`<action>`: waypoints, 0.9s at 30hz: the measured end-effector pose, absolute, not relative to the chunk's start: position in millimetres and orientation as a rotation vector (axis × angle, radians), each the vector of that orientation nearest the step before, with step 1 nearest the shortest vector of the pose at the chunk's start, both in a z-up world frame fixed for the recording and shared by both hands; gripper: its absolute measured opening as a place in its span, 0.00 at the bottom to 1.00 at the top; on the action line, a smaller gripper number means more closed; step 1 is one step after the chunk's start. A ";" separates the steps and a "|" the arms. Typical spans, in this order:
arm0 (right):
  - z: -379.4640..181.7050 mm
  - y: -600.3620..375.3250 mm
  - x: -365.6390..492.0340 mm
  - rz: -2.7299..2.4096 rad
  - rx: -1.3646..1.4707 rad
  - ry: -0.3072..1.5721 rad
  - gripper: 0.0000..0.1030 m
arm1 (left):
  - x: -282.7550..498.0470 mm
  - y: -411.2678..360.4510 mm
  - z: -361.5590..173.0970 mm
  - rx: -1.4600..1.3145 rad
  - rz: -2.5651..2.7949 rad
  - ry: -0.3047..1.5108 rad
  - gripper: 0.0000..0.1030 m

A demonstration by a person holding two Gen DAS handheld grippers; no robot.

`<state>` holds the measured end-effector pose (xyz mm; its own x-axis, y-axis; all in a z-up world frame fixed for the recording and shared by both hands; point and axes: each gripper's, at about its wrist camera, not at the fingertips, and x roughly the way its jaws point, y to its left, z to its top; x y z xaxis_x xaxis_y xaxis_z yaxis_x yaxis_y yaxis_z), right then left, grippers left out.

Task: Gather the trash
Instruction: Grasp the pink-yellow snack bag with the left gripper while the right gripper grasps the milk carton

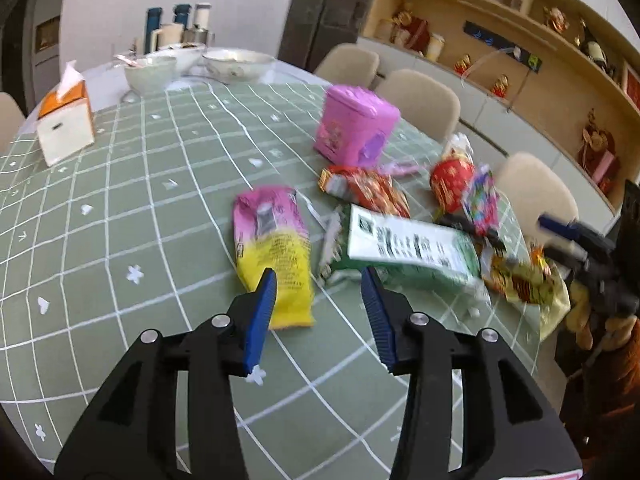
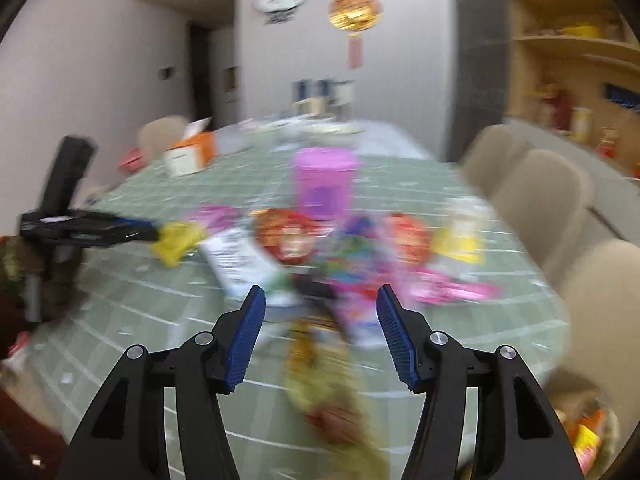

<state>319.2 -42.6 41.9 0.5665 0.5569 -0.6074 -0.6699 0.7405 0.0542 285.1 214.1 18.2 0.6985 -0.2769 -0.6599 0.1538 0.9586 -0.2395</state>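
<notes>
Snack wrappers lie on the green checked tablecloth (image 1: 120, 240). A pink-and-yellow packet (image 1: 276, 256) lies just ahead of my left gripper (image 1: 320, 276), which is open and empty above the cloth. A green-and-white packet (image 1: 408, 248), a red packet (image 1: 364, 188) and a gold wrapper (image 1: 520, 280) lie to the right. A pink mini bin (image 1: 354, 124) stands behind them. My right gripper (image 2: 320, 294) is open and empty over the blurred wrapper pile, with a gold wrapper (image 2: 320, 380) below it. The pink bin (image 2: 324, 178) stands beyond the pile.
A tissue box (image 1: 66, 120) stands at the left of the table. Bowls (image 1: 236, 64) and flasks stand at the far end. Beige chairs (image 1: 420, 100) line the right side, with shelves (image 1: 520, 40) behind. The right gripper shows at the table's right edge (image 1: 580, 240).
</notes>
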 end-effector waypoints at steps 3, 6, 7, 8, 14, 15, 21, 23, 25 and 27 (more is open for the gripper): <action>34.8 -3.5 337.2 0.755 -0.248 0.671 0.53 | 286.5 224.0 21.7 -0.226 -0.202 0.696 0.45; 27.0 27.6 352.2 0.796 -0.319 0.694 0.54 | 285.6 236.9 23.5 -0.278 -0.153 0.645 0.46; 24.6 37.2 356.4 0.810 -0.350 0.707 0.54 | 284.6 242.6 24.4 -0.297 -0.142 0.632 0.47; 22.0 43.9 359.3 0.818 -0.377 0.721 0.54 | 284.7 246.8 25.1 -0.308 -0.135 0.625 0.50; 2.0 73.4 373.9 0.798 -0.534 0.788 0.57 | 288.3 272.7 18.2 -0.390 -0.110 0.627 0.51; 0.1 73.7 373.6 0.798 -0.537 0.793 0.57 | 288.6 274.3 16.7 -0.397 -0.112 0.633 0.51; -0.3 69.4 366.0 0.799 -0.498 0.802 0.55 | 290.4 271.3 12.3 -0.399 -0.142 0.658 0.51; 3.7 65.4 357.5 0.794 -0.490 0.790 0.53 | 289.4 267.7 11.6 -0.387 -0.145 0.659 0.51; 14.7 57.8 350.5 0.793 -0.442 0.766 0.51 | 289.2 266.3 11.3 -0.380 -0.144 0.660 0.51; 27.2 50.3 347.3 0.784 -0.397 0.731 0.50 | 289.3 265.0 10.7 -0.373 -0.140 0.662 0.51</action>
<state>347.3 50.3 27.2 0.4851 0.4942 -0.7214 -0.7542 0.6539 -0.0592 289.3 265.0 10.7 0.7824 -0.2435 -0.5731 0.0087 0.9245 -0.3810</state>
